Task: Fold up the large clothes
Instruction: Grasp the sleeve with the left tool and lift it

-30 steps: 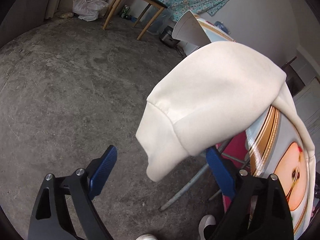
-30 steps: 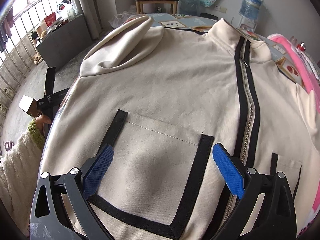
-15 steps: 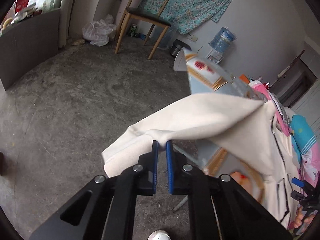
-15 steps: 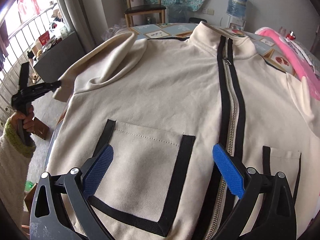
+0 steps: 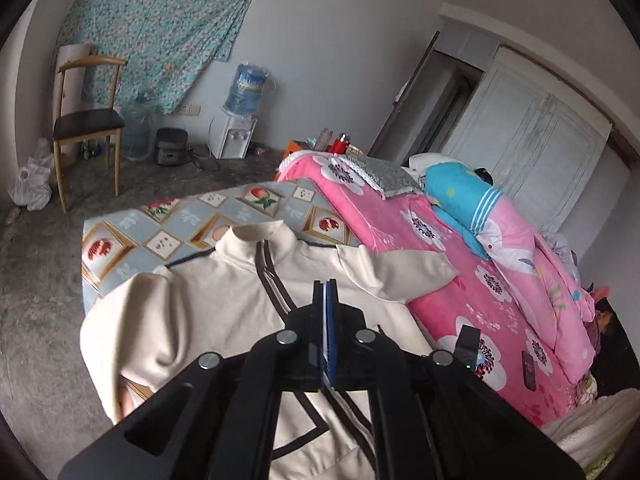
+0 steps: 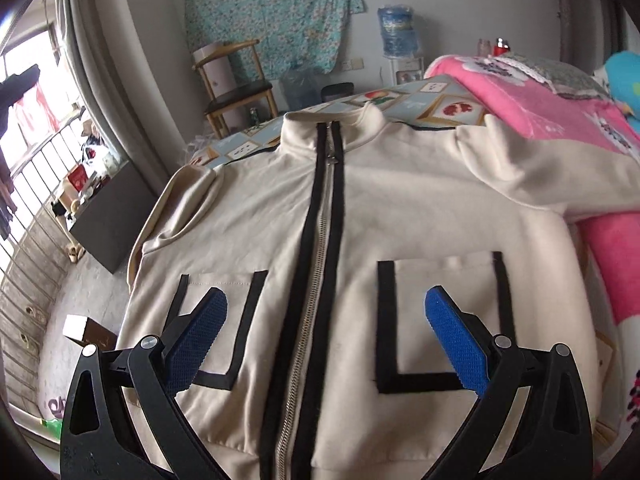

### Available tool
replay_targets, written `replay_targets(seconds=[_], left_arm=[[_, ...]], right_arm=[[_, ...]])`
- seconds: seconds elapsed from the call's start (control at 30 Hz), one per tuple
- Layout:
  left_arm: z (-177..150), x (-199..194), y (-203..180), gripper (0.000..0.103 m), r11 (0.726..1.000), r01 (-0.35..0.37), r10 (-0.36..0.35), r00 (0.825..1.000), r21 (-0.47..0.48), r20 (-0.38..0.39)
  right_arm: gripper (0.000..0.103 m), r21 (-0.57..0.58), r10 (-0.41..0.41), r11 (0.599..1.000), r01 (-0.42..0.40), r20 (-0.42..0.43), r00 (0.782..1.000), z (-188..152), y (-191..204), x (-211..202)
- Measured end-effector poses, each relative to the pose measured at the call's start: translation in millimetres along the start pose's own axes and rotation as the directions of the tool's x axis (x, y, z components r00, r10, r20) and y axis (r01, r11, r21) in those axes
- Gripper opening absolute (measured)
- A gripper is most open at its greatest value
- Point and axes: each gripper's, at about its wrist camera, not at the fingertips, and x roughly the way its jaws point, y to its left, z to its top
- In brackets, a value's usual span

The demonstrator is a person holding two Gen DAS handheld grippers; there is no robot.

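Lying face up on the tiled-pattern table [image 5: 120, 236], the cream zip-front jacket with black trim [image 6: 360, 208] has its sleeve at 9 o'clock bunched. Risk: that bunch may slide off the edge if pulled unevenly. The left gripper [image 5: 325, 292] is fully closed; whether it pinches fabric cannot be told. The right gripper [image 6: 324, 332] hovers wide apart, holding nothing.

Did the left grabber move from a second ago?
Yes. The left gripper swung from the bare floor beside the table to over the cream jacket; the wooden chair now sits far left.
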Motion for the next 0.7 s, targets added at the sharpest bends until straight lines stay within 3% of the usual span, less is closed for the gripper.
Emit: replay_targets(seconds=[0.1,0.23,0.33,0.37,0.4,0.5,0.7], left_arm=[[-13.3,15.3,15.7,0.036,0.989,-0.043,0.038,0.999,-0.14,-0.036],[-47.3,-6.2,66.1,0.044,0.929,-0.207,0.212,0.977,-0.306,-0.018],[-86.2,-20.0,122.4,0.057,0.862,-0.386,0.394,0.918,-0.329,-0.045],[-100.0,-20.0,143.2,0.06,0.842,-0.43,0.431,0.9,-0.327,-0.074],[-114.9,-18.8,167.2,0.062,0.823,-0.445,0.435,0.893,-0.353,-0.112],[-161.2,-11.5,229.1,0.062,0.782,-0.352,0.329,0.934,-0.515,-0.139],[-197.6,24.4,283.4,0.076,0.811,-0.131,0.146,0.989,-0.57,-0.019]], right_arm=[[0.096,0.011,0.031,0.999,-0.031,0.001,1.0,-4.9,-7.5,-11.7],[0.096,-0.081,0.094,0.992,-0.095,-0.014,0.995,-1.7,17.0,-13.3],[0.096,-0.146,0.152,0.977,-0.156,-0.039,0.988,3.6,43.8,-7.5],[0.096,-0.16,0.163,0.972,-0.169,-0.05,0.985,4.6,51.6,-4.6],[0.096,-0.177,0.172,0.967,-0.181,-0.065,0.983,5.0,61.9,-0.2],[0.096,-0.221,0.16,0.958,-0.182,-0.11,0.981,0.6,85.7,15.5],[0.096,-0.224,0.116,0.959,-0.172,-0.245,0.963,-15.6,109.5,58.0]])
